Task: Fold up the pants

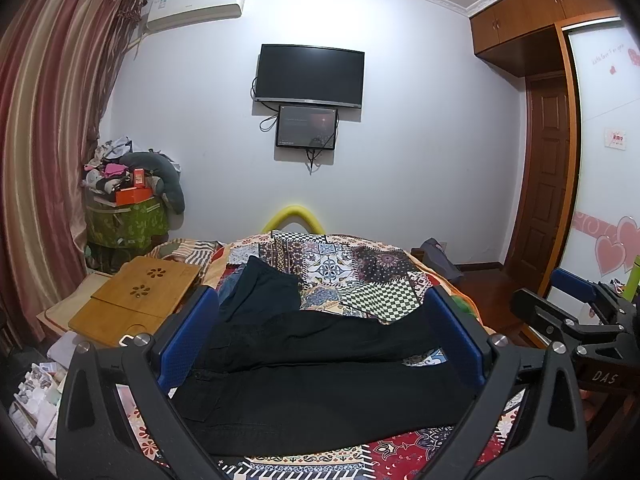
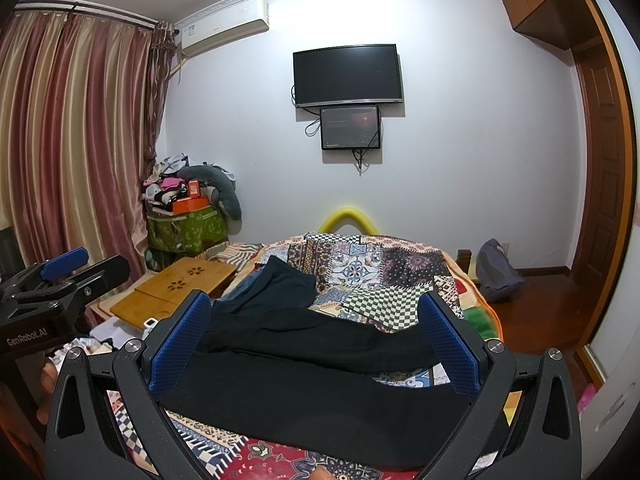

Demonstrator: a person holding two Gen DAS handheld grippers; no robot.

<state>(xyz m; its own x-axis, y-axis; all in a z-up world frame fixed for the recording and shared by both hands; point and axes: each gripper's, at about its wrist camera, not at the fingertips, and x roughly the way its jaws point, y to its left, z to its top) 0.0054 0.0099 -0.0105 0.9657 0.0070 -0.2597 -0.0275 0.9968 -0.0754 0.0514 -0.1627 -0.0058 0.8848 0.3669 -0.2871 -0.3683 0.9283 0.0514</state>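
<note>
Pants [image 1: 320, 376] lie spread across the bed [image 1: 360, 276], seemingly unfolded; your left hand-held gripper [image 1: 320, 340] and right hand-held gripper [image 2: 316, 344] hover wide, empty. Next, pinch one end and fold over.

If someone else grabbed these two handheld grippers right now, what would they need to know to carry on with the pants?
Left gripper: open, empty, held above the pants.
Right gripper: open, empty, beside the left one.
Pants: black, spread flat across the patterned bedspread, legs side by side and slightly apart toward the right. Another dark garment lies just behind them.
Done: pants look laid out; no fold visible yet.
Left: all the folding, probably starting by bringing one leg over the other.
</note>
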